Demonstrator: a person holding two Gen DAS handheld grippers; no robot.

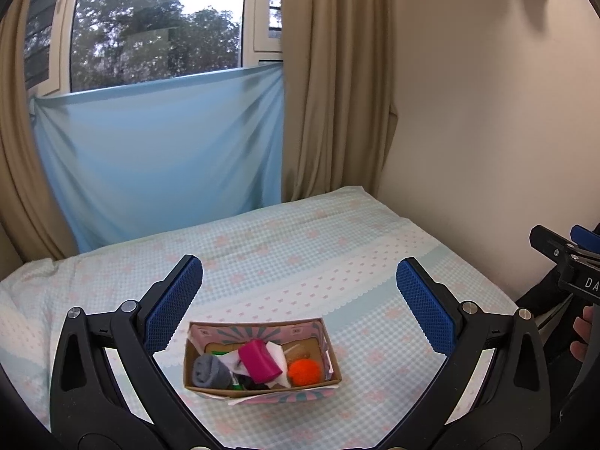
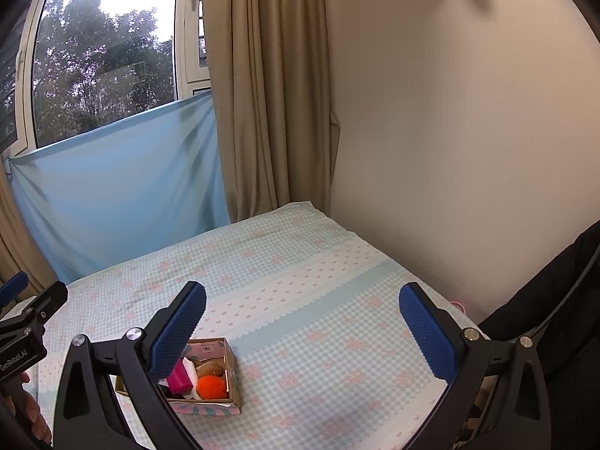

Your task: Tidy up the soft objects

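Note:
A small cardboard box [image 1: 330, 352] sits on the bed. It holds a grey sock [image 1: 210, 371], a magenta cloth roll [image 1: 258, 360], an orange pom-pom [image 1: 304, 372], a white cloth and a brown fuzzy item. The box also shows in the right wrist view [image 2: 233, 367] with the pom-pom [image 2: 212, 387]. My left gripper [image 1: 300, 292] is open and empty, above and behind the box. My right gripper [image 2: 302, 318] is open and empty, to the right of the box; it shows at the right edge of the left wrist view [image 1: 562, 255].
The bed [image 1: 337, 247] has a pale blue and pink checked sheet. A blue cloth [image 1: 161, 150] hangs under the window at its head. Beige curtains [image 1: 337, 93] and a wall [image 1: 487, 112] border the right side. A dark garment [image 2: 543, 300] lies at the bed's right edge.

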